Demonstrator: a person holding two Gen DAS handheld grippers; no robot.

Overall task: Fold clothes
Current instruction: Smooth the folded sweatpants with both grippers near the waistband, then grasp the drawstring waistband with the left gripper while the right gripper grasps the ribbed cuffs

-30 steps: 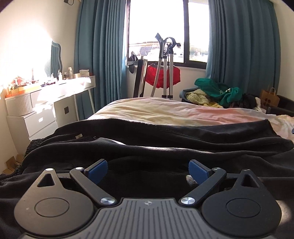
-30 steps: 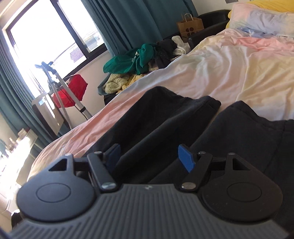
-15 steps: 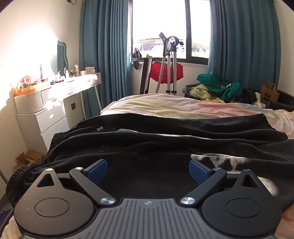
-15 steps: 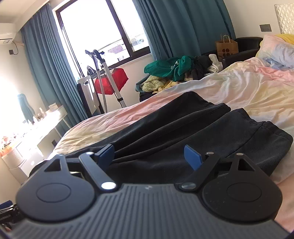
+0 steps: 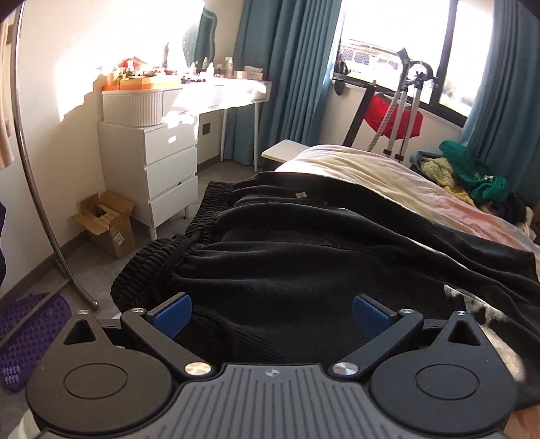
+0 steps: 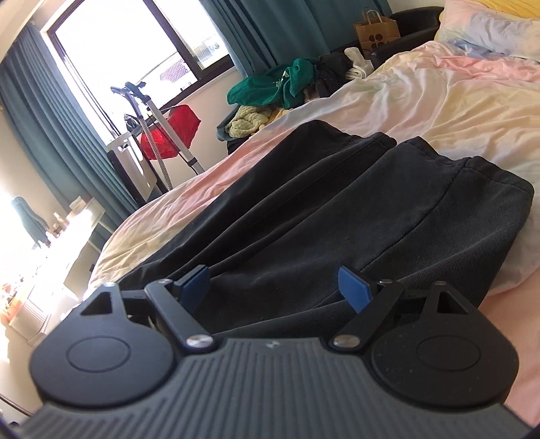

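A pair of black trousers [image 5: 303, 256] lies spread on the bed, its elastic waistband [image 5: 158, 260] at the bed's left edge. My left gripper [image 5: 271, 315] is open just above the cloth near the waistband, holding nothing. In the right wrist view the trouser legs [image 6: 337, 202] stretch toward the hems at the right. My right gripper [image 6: 273, 287] is open just above the legs, empty.
The bed has a pastel sheet [image 6: 438, 101] and a pillow [image 6: 489, 30]. A white dresser [image 5: 152, 152], a cardboard box [image 5: 108, 226] and a metal rail stand [image 5: 40, 202] are on the left. A pile of clothes [image 6: 280, 91] and a steamer stand [image 5: 408, 108] are by the window.
Both grippers have drawn back and risen off the trousers. The left view has swung left toward the waistband and dresser. The right view now tilts over the legs. Both stay open.
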